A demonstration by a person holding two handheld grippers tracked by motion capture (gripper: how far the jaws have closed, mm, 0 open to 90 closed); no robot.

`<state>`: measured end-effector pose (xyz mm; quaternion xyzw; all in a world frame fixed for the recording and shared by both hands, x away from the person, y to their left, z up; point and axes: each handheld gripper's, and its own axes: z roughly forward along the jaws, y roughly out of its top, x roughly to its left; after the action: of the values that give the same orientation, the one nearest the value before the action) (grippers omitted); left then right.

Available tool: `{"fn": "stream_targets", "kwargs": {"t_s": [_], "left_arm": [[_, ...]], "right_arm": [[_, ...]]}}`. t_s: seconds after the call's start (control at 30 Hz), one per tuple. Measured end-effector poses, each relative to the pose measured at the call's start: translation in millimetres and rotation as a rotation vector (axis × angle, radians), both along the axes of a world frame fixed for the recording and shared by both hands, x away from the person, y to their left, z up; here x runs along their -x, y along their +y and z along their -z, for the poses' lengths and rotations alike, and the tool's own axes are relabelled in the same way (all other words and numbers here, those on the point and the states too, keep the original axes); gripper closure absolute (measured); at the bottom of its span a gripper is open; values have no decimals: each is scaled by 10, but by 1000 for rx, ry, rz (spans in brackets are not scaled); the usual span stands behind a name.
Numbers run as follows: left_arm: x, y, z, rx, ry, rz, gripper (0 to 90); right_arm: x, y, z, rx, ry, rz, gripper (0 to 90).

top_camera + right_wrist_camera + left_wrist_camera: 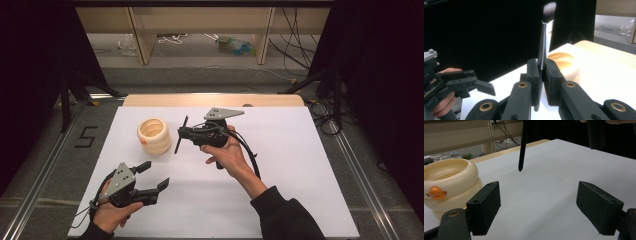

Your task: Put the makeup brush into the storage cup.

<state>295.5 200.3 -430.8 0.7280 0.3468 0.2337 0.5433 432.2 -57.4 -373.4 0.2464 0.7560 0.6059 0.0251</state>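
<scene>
Slim black-handled makeup brush (543,47) clamped upright in right gripper (186,135), held above white table sheet (280,170), just beside cream ringed plastic cup (154,135). Step looks like carry toward cup; next move needs handle end lined over opening. Left gripper (152,178) jaws apart, empty, near.

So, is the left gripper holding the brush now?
No, the left gripper is open with nothing between its jaws; the right gripper clamps the brush.
</scene>
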Motion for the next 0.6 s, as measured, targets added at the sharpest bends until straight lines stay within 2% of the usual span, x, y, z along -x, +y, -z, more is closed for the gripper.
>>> {"fn": "stream_targets", "kwargs": {"t_s": [0.17, 0.23, 0.3, 0.37, 0.4, 0.6], "left_arm": [[-1, -6, 2, -1, -1, 1, 194], [4, -16, 5, 16, 6, -8, 194], [3, -12, 4, 12, 7, -9, 194], [3, -8, 2, 8, 8, -8, 194], [10, -11, 1, 12, 11, -11, 194], [1, -9, 2, 8, 7, -6, 194]], "right_arm": [[-54, 32, -10, 0, 4, 6, 838], [-82, 48, -8, -2, -8, 10, 838], [-100, 55, -23, 11, 0, 16, 838], [-129, 75, -35, 17, -18, 23, 838], [-130, 78, -48, 22, -5, 20, 838], [-183, 159, -101, 27, -29, 21, 838]]}}
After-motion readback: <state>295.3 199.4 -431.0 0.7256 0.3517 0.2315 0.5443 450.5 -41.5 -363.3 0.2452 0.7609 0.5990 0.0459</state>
